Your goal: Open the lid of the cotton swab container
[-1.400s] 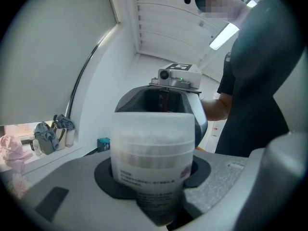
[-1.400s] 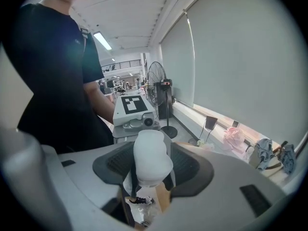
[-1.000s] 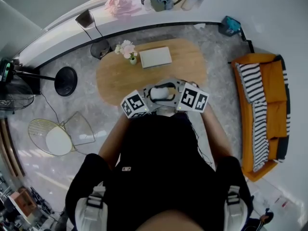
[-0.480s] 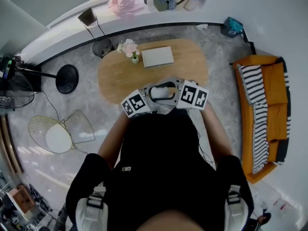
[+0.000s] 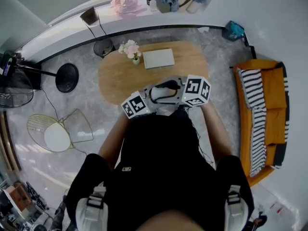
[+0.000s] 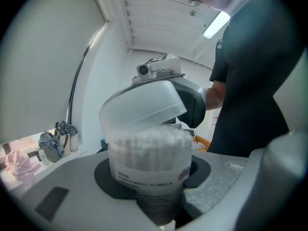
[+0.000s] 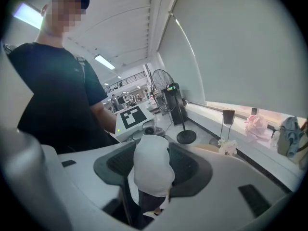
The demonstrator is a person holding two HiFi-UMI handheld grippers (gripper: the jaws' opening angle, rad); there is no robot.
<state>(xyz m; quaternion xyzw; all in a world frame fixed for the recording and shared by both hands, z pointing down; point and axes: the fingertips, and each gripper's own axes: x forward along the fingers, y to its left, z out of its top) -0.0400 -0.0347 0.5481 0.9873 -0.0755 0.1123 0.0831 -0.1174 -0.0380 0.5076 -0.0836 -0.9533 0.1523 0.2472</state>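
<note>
Because the cotton swab container (image 6: pixel 147 170) is a small tub of thin, cloudy plastic packed with swabs (image 6: pixel 149 141), I judge it very light, smooth enough to slip, and soft enough in the wall to dent under a hard squeeze. The body is best taken low on the labelled wall, under the rim, so the lid (image 6: pixel 142 105) has room to swing. The lid wants a hold across its dome on the side away from where it joins the tub. It stands tilted up now. One edge is lifted clear of the swab tips and the other sits down at the rim, so I take it for a flip lid on a hinge, partly open. If the tub leans too far, the loose swabs could slide out.

My left gripper (image 6: pixel 154 191) has its jaws fairly wide and closed on the tub's wall, one pad on each side, holding it upright. My right gripper (image 7: pixel 149 177) also has wide jaws, clamped across the white dome of the lid.

I hold the container in the air at the near edge of the oval wooden table (image 5: pixel 115 76), touching nothing on it. A flat grey book (image 5: pixel 159 58) and a small vase of flowers (image 5: pixel 131 51) stand on the table's far half, well apart from the tub.
</note>
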